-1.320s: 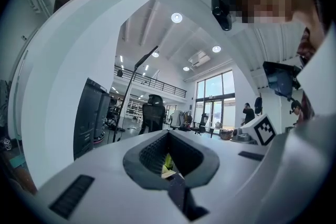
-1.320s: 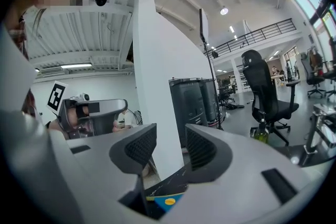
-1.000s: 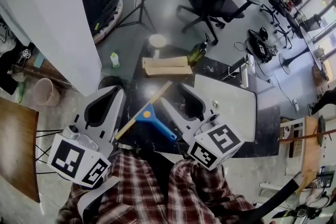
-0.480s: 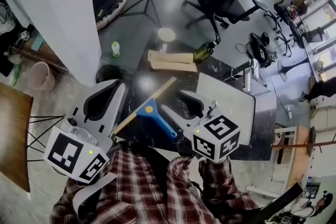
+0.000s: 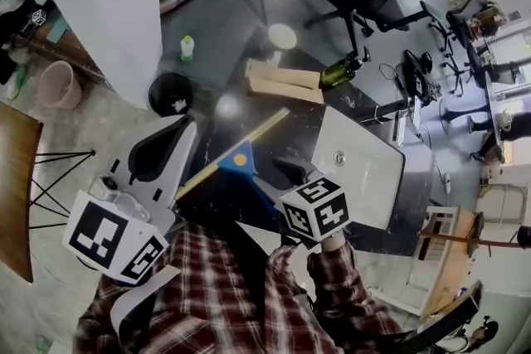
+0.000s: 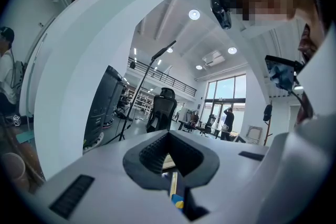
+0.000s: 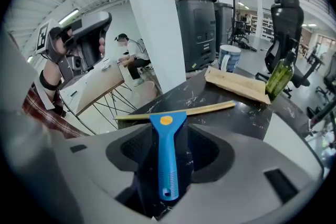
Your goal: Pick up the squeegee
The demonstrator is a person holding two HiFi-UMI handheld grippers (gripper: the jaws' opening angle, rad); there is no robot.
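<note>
The squeegee (image 7: 167,160) lies flat on a black table (image 7: 210,94) of glossy stone with thin white veins. Its handle is smooth blue plastic, narrow and long, with fine ribs and a small hole near the end and a yellow round dot where it widens into a triangle. The blade (image 7: 210,109) is a thin, straight, pale yellow strip.

The right gripper (image 7: 168,131) has its grey jaws spread, and the handle lies between their dark ridged pads without being squeezed. The left gripper (image 6: 169,136) has its jaws pressed together at the tips, nothing in them, and it hangs just beside the blade's near end.
</note>
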